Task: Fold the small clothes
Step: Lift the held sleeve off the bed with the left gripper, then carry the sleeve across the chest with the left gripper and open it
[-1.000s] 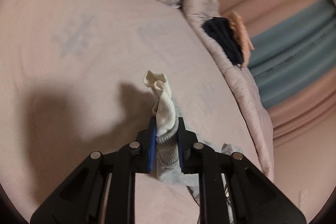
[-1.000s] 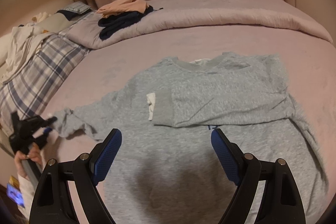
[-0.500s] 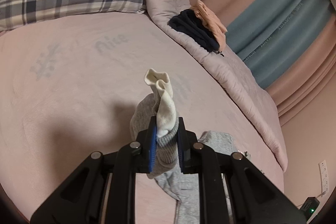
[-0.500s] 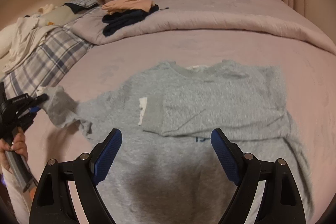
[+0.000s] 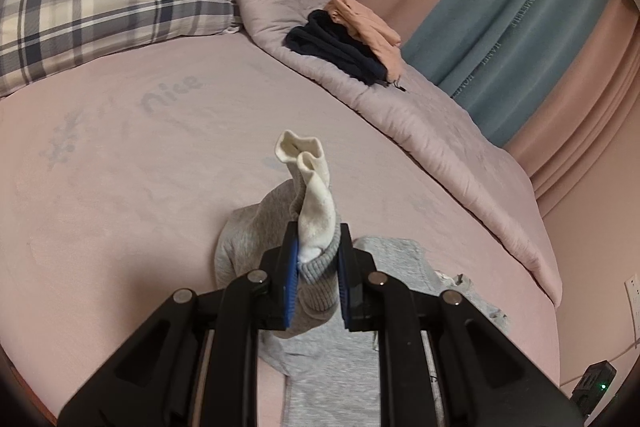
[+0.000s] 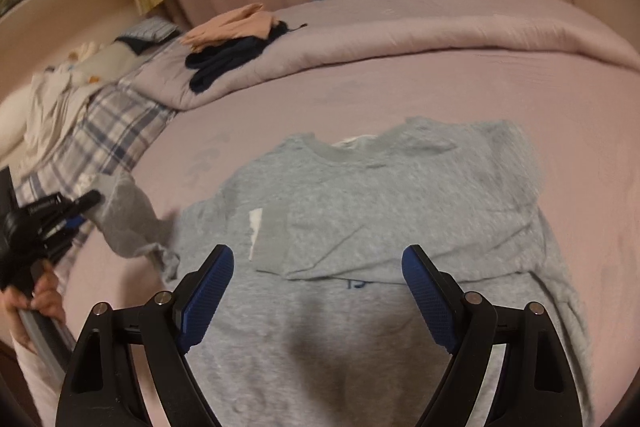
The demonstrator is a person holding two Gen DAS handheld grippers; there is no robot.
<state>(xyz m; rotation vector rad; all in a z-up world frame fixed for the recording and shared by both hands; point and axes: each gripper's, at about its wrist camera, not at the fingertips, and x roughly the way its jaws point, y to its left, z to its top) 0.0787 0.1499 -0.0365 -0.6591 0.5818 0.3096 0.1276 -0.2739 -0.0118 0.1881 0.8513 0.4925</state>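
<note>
Left wrist view is showing the left tongs (image 5: 318,279) pinching the ribbed cuff of the grey sweatshirt's sleeve (image 5: 316,267), with the white inner cuff (image 5: 316,199) sticking up beyond the blue pads and the sleeve fabric hanging off the bed (image 5: 120,187). In the right wrist view the grey sweatshirt (image 6: 360,227) is lying chest-up in the middle of the bed, its other sleeve (image 6: 360,239) already crossed over the chest, while the lifted sleeve is trailing toward the left tongs (image 6: 60,223) at the left edge. The right tongs (image 6: 318,291) are hovering spread wide over the lower body of the garment, gripping nothing.

The step in hand is probably carrying this sleeve across the chest. The risk is drag: nothing is pinning the body, so a pull on the cuff may be shifting the whole sweatshirt and disturbing the sleeve already folded. The grip is sitting only on the cuff, so the sleeve may be twisting or bunching as it lands. The loose white cuff could also slip free.
</note>
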